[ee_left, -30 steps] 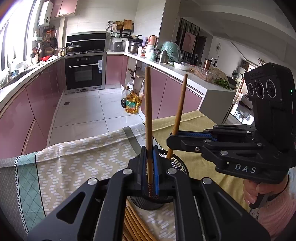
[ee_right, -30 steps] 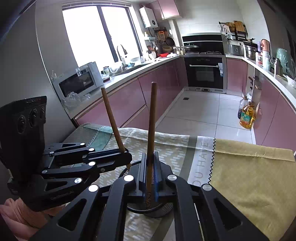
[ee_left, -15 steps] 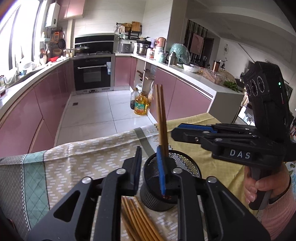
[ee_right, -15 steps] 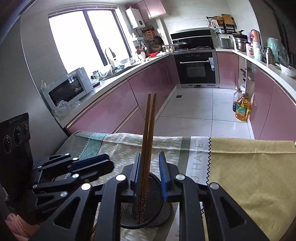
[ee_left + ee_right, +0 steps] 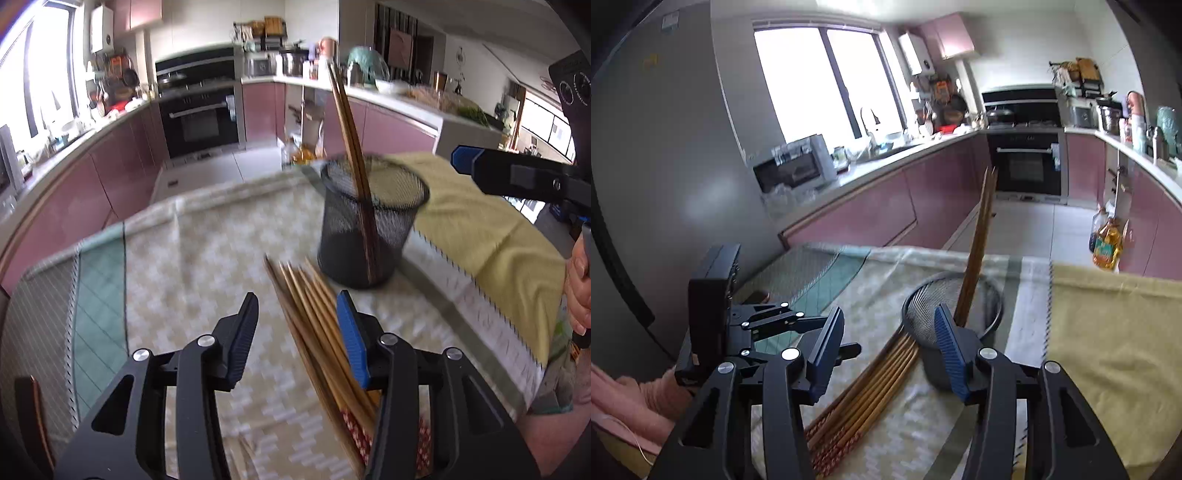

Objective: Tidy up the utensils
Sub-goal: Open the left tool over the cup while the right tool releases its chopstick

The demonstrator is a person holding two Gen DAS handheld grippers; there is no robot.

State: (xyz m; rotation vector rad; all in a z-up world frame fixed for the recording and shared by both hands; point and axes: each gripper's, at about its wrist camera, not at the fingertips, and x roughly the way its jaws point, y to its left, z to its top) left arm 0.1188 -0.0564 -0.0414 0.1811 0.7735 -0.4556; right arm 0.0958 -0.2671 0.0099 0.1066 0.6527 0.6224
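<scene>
A black mesh cup [image 5: 369,221] stands on the cloth-covered table, with two wooden chopsticks [image 5: 351,136] leaning in it. It also shows in the right wrist view [image 5: 938,306] with the two chopsticks [image 5: 979,243]. A bundle of several chopsticks [image 5: 314,317] lies flat on the cloth in front of the cup, also in the right wrist view [image 5: 871,395]. My left gripper [image 5: 297,332] is open and empty, just above the bundle. My right gripper [image 5: 886,350] is open and empty, near the cup and above the bundle.
The table carries a patterned tablecloth [image 5: 192,258] and a yellow cloth [image 5: 480,221] on its right part. Behind it lie a tiled kitchen floor, pink cabinets [image 5: 886,210] and an oil bottle [image 5: 1108,247].
Both grippers opened and let their chopsticks drop into the mesh cup, then drew back and tilted down over the bundle on the cloth.
</scene>
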